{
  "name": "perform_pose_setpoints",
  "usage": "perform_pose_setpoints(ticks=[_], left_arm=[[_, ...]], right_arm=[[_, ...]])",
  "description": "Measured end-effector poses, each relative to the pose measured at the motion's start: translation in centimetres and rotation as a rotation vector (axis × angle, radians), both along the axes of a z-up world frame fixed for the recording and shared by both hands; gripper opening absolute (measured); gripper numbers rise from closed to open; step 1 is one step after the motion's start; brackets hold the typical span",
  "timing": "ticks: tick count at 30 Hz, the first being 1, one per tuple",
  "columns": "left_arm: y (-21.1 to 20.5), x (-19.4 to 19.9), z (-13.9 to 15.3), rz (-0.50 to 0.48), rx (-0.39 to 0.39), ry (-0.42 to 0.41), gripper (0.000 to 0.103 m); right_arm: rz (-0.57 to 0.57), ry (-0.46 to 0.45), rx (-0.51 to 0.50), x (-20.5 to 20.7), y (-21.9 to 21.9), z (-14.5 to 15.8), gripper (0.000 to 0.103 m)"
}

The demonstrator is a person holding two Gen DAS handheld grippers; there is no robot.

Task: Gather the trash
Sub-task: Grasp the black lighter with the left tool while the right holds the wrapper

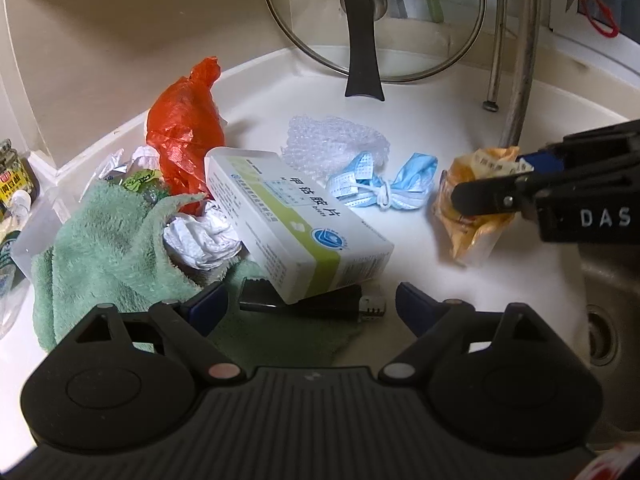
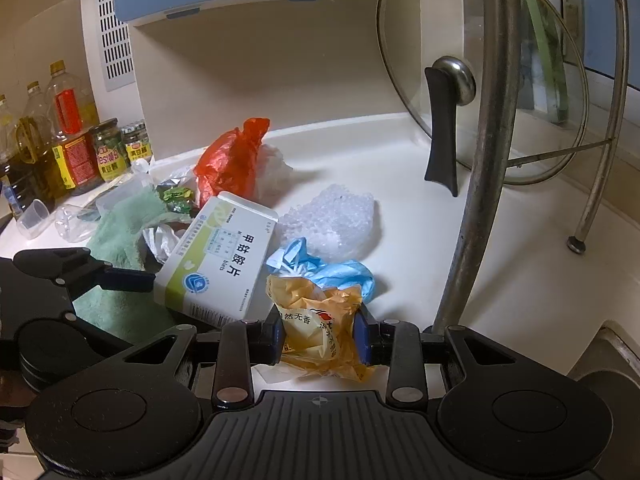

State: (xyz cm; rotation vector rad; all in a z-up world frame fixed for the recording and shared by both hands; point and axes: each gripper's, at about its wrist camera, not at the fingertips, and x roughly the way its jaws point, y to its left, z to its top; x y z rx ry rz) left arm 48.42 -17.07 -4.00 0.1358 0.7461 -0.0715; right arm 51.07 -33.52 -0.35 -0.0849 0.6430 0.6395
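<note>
My right gripper is shut on a crumpled yellow wrapper, its blue pads pressing both sides; in the left wrist view the right gripper holds the yellow wrapper at the far right. My left gripper stands open with nothing between its fingers. Just ahead of it a white and green medicine box leans on a black object. Around the box lie a red plastic bag, bubble wrap, blue face masks, white tissue and a green towel.
A glass pot lid leans on the back wall behind a steel tap pipe. The sink opens at the right. Oil bottles and jars crowd the far left. A rack leg stands on the white counter.
</note>
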Motion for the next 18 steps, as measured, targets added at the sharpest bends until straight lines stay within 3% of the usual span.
perform_pose_setpoints(ticks=[10, 18], left_arm=[[0.4, -0.3, 0.1, 0.011, -0.032, 0.011, 0.080], [1.6, -4.3, 2.2, 0.055, -0.096, 0.001, 0.080]], right_arm=[[-0.017, 0.013, 0.006, -0.3, -0.3, -0.1, 0.035], [0.012, 0.013, 0.020, -1.7, -0.1, 0.8, 0.035]])
